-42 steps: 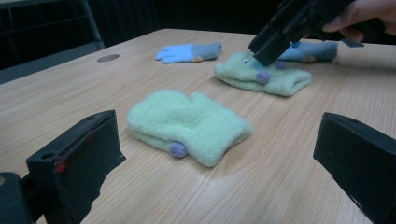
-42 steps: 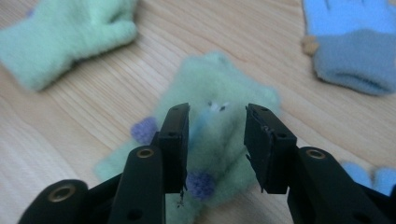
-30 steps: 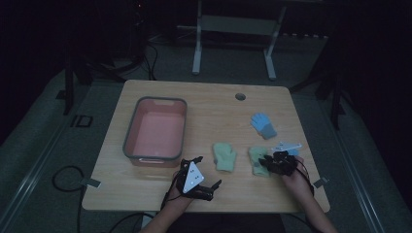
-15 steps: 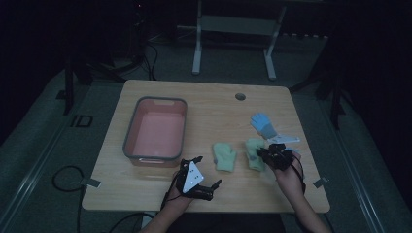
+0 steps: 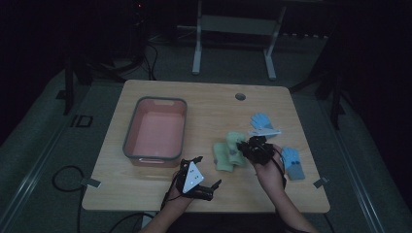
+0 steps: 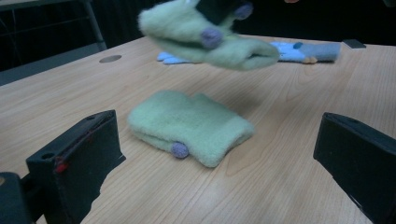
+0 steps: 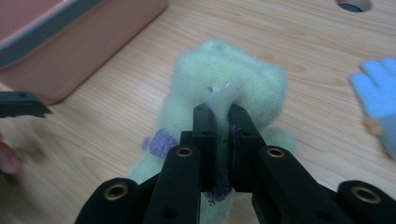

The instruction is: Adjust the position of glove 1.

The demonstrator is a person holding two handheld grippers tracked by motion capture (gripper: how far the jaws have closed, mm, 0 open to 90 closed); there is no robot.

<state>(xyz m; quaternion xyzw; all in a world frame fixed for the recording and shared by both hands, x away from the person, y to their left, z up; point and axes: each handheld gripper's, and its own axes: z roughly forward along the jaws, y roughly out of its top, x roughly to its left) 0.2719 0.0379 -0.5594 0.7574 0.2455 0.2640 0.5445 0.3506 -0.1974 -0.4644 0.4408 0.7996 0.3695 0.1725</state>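
My right gripper [image 5: 246, 145] is shut on a fuzzy green glove [image 5: 235, 140] and holds it off the table; its jaws pinch the fabric [image 7: 229, 74] tightly in the right gripper view. A second green glove [image 5: 222, 156] lies flat on the wooden table, just left of and below the held one. My left gripper [image 5: 209, 171] rests near the table's front edge, open and holding nothing, with its jaws facing the lying glove [image 6: 191, 123]. The held glove [image 6: 205, 39] hangs above it.
A pink bin [image 5: 158, 131] with a grey rim stands at the left of the table [image 5: 204, 102]. One blue glove [image 5: 262, 121] lies behind my right hand, another blue glove [image 5: 293, 164] to its right. A round hole [image 5: 240, 96] is near the far edge.
My right gripper has risen and moved left with the green glove, now over the other green glove. A blue glove at the right has come into view. The left gripper stayed put.
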